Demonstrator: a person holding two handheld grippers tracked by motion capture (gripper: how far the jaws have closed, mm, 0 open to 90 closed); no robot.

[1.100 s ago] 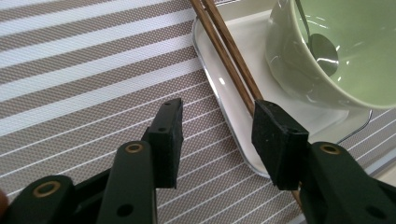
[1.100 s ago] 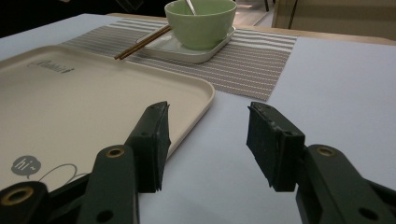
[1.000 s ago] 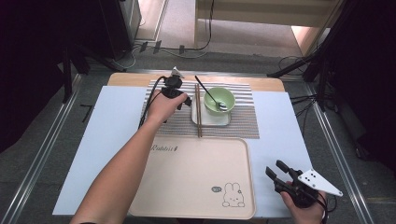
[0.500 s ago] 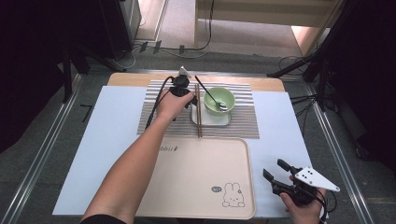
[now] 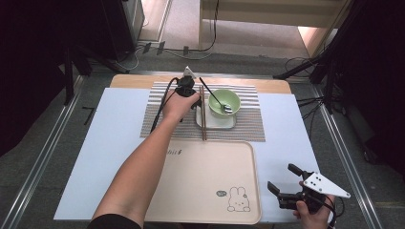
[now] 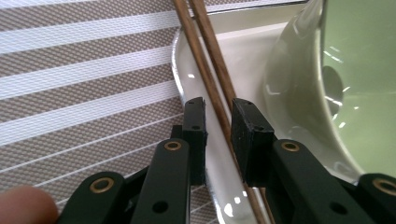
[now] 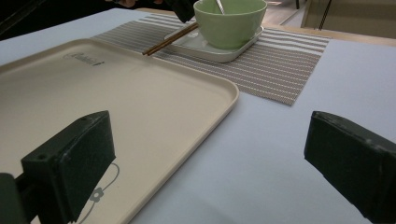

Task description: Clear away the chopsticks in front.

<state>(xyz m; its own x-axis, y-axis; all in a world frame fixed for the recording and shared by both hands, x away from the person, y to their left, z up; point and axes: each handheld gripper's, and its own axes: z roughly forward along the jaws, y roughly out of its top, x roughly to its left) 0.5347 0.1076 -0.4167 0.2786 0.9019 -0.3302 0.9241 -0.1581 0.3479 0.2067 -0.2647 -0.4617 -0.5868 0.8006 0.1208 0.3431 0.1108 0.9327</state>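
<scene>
A pair of brown chopsticks (image 5: 203, 119) (image 6: 201, 51) lies on the striped placemat (image 5: 248, 126), leaning over the left edge of a white square plate (image 5: 215, 123) (image 6: 187, 70). A green bowl (image 5: 224, 101) (image 6: 355, 70) with a spoon (image 5: 215, 95) in it stands on that plate. My left gripper (image 5: 195, 104) (image 6: 218, 116) is at the chopsticks' far half, its jaws drawn close on them. My right gripper (image 5: 282, 178) (image 7: 210, 158) hovers wide open over the table's near right corner, holding nothing.
A beige tray (image 5: 210, 181) (image 7: 116, 102) with a rabbit print lies in front of the placemat, just left of my right gripper. A pale blue sheet (image 5: 110, 143) covers the table. Cables run across the floor beyond the far edge.
My left hand has moved right and slightly farther, from the placemat's left part to the chopsticks. The right gripper has drifted a little lower in the high view.
</scene>
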